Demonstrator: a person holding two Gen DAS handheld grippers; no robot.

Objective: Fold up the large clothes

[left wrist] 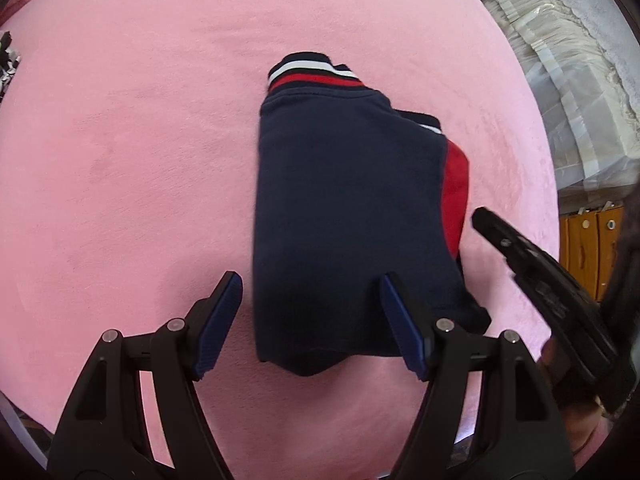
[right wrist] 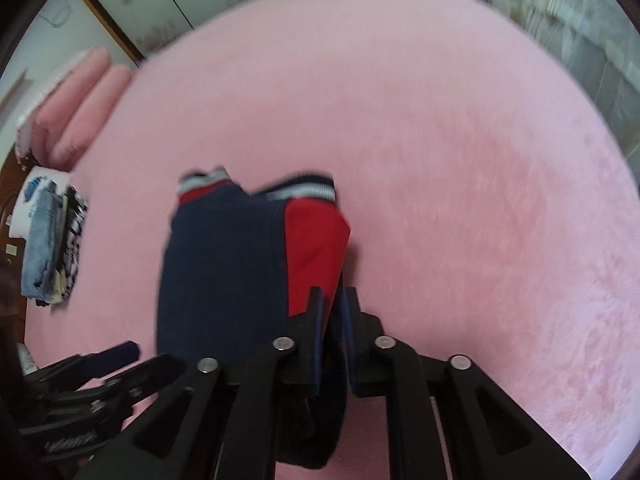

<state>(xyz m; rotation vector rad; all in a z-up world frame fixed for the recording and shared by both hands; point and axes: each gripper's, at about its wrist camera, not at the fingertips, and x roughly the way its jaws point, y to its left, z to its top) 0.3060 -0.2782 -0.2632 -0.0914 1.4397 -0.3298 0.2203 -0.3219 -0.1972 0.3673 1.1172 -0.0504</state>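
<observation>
A: Start at the left. What is the left gripper doing?

B: Its jaws stand wide apart and hold nothing. It hangs over the near hem of the navy sweatshirt; one blue pad is over bare blanket at about 7 o'clock from the cloth, the other over the navy panel itself.

A: And the garment?

B: It lies as a narrow folded bundle in the middle of the pink blanket, collar end at 12 o'clock with its striped ribbing, hem at 6 o'clock, a red panel peeking out along the 3 o'clock edge.

A: Then the right side.

B: The right gripper has its jaws drawn narrow, with a dark fold of the sweatshirt's right near corner caught between them. The view is blurred, so I can't judge how deep the bite goes.

A: How will it handle?

B: I'd guess thick, soft fleece: some weight, no stiffness, so it should droop from any single hold and the stacked layers may slide over each other. It isn't fragile. The near hem corners look like the best holds, pinching through every layer, left matching right, so the bundle turns toward 12 o'clock evenly.

A: Anything else about?

B: A pile of other clothes at 9 o'clock in the right view, well apart.
</observation>
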